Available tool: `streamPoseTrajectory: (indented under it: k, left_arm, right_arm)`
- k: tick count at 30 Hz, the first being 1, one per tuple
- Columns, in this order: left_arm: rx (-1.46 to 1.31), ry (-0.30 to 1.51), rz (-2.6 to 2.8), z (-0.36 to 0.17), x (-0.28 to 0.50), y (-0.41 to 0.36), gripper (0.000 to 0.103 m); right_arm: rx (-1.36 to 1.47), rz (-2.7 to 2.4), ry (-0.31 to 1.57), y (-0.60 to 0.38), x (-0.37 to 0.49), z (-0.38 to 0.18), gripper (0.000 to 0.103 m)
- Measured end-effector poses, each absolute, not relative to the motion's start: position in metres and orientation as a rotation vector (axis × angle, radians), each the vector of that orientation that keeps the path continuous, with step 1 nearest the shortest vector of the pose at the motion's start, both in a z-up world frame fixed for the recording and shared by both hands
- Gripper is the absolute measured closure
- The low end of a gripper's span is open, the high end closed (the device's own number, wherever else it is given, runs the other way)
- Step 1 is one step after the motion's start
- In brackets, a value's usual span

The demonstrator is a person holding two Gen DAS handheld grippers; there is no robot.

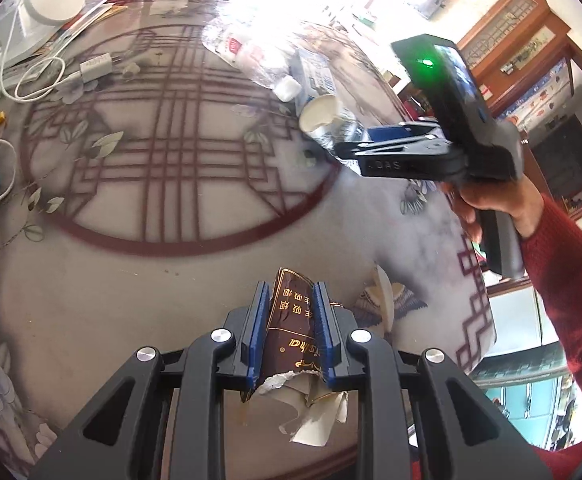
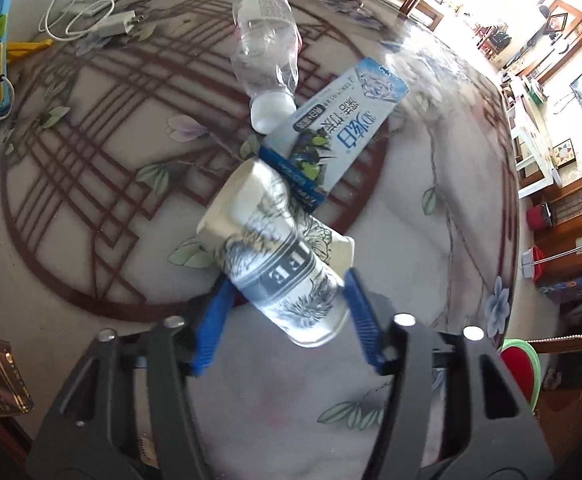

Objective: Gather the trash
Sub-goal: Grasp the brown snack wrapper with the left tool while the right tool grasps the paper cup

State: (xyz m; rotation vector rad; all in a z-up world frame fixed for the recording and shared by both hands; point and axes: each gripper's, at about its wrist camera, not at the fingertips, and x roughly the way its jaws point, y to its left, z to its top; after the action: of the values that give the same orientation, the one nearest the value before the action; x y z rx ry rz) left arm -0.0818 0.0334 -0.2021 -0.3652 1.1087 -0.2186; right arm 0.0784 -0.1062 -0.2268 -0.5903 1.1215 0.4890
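Glossy patterned tabletop: left tool clamps a torn brown carton; right tool straddles a printed paper cup.

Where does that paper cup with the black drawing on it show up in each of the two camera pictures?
Left wrist view: the paper cup lies right of centre, upper half, just past the right gripper.
Right wrist view: the paper cup fills the centre, on its side between the blue fingers.
Shared landmark: the clear plastic bottle lying beyond the cup.
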Motion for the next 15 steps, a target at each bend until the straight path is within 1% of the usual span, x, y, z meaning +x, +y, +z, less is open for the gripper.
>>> streamPoseTrajectory:
  k: [4,8,12,13,15]
  left_arm:
    - [-0.386,1.095,-0.195,-0.198,-0.076,0.039,0.083]
    - [-0.385,1.059,-0.186,-0.186,-0.066,0.038,0.083]
    - [-0.351,1.032,-0.178,-0.175,-0.053,0.028,0.083]
    - [-0.336,1.027,-0.174,-0.172,-0.050,0.025,0.083]
    - [-0.316,1.018,-0.163,-0.167,-0.045,0.018,0.083]
  right_arm:
    - [-0.522,0.489,1.112,-0.108,0.073,-0.219,0.059]
    - [-0.332,0.490,1.099,-0.123,0.058,-0.195,0.060]
    - [-0.223,0.469,1.057,-0.139,0.040,-0.169,0.061]
    - [-0.207,0.454,1.046,-0.143,0.035,-0.163,0.064]
    - [-0.183,0.437,1.030,-0.152,0.028,-0.154,0.079]
